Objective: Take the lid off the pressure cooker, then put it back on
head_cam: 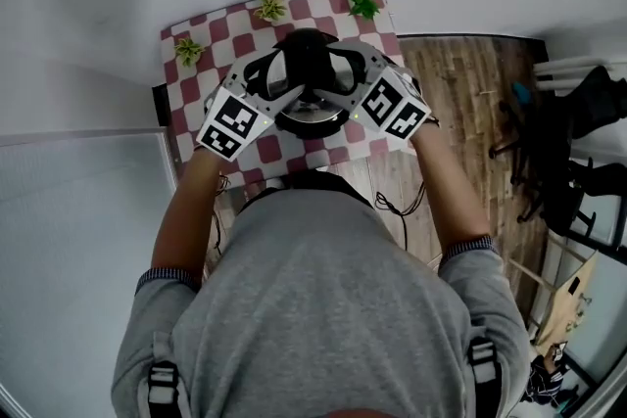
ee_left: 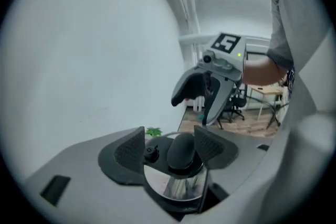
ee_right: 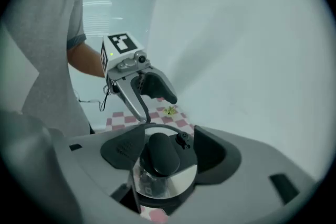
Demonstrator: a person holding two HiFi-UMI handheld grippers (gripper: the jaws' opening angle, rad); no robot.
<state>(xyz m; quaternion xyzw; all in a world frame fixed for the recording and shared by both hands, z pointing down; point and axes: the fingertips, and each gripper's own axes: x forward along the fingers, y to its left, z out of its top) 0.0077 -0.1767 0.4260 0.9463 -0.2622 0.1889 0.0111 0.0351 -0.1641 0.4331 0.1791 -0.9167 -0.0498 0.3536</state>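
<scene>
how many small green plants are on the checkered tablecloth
3, along the far edge of the red-and-white checkered tablecloth: one small green plant at the left corner, one near the middle, one at the right corner. Covered parts of the cloth may hide others.

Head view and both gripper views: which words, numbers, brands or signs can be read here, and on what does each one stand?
No readable words, numbers or brands in any view.
left marker cube, right marker cube: black-and-white square patterns only, no letters.
lid: no print visible.
</scene>
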